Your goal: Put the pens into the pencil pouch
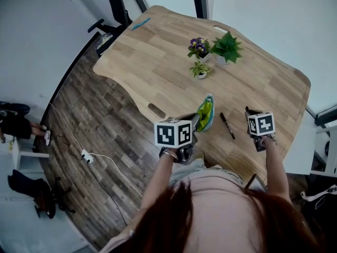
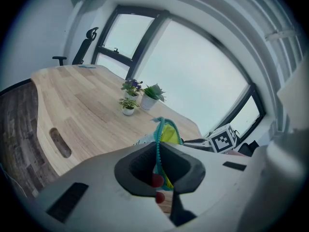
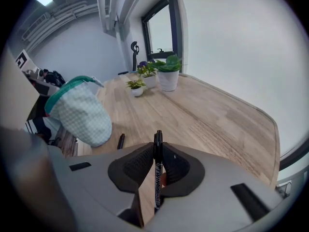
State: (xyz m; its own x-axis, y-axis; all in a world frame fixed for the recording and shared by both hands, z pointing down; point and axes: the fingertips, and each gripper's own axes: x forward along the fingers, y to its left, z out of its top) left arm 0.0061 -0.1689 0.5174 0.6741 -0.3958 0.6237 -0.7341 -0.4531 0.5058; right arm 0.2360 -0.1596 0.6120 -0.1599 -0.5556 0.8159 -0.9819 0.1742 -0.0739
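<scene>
Black ribbed pads, left gripper (image 2: 159, 146): clenched on the teal zipper edge of the pencil pouch (image 2: 167, 135), mouth end up. Right gripper (image 3: 157, 146): pinched shut on a black marker pen (image 3: 156, 182), barrel running along the jaws, one end poking just past the pads. In the head view, pouch at centre frame just ahead of the left gripper; held pen to its right, well apart. Second pen (image 1: 227, 125) lying flat on the wood between the two grippers, near the pouch. Cannot tell whether the pouch bottom rests on the table.

Handling, judged: pouch of soft checked fabric, light and floppy; likely to sag and shut its mouth unless held by the zipper rim, as now. Pens light, stiff, smooth-barrelled; apt to swivel or slip in a pinch, so better taken mid-barrel. Loose pen very low on the wood; calls for a low, flat approach.

Surface: pale wood-plank table (image 1: 158, 57), curved edge, slot cut near the lower-left rim. Three small potted plants (image 1: 227, 47) at upper centre, well clear. Small blue item (image 1: 140, 23) at upper left, too small to identify. Beyond: dark plank floor (image 1: 100, 120) at left with a power strip (image 1: 86, 155), office chair (image 1: 113, 7) at top, large windows (image 3: 227, 47).
</scene>
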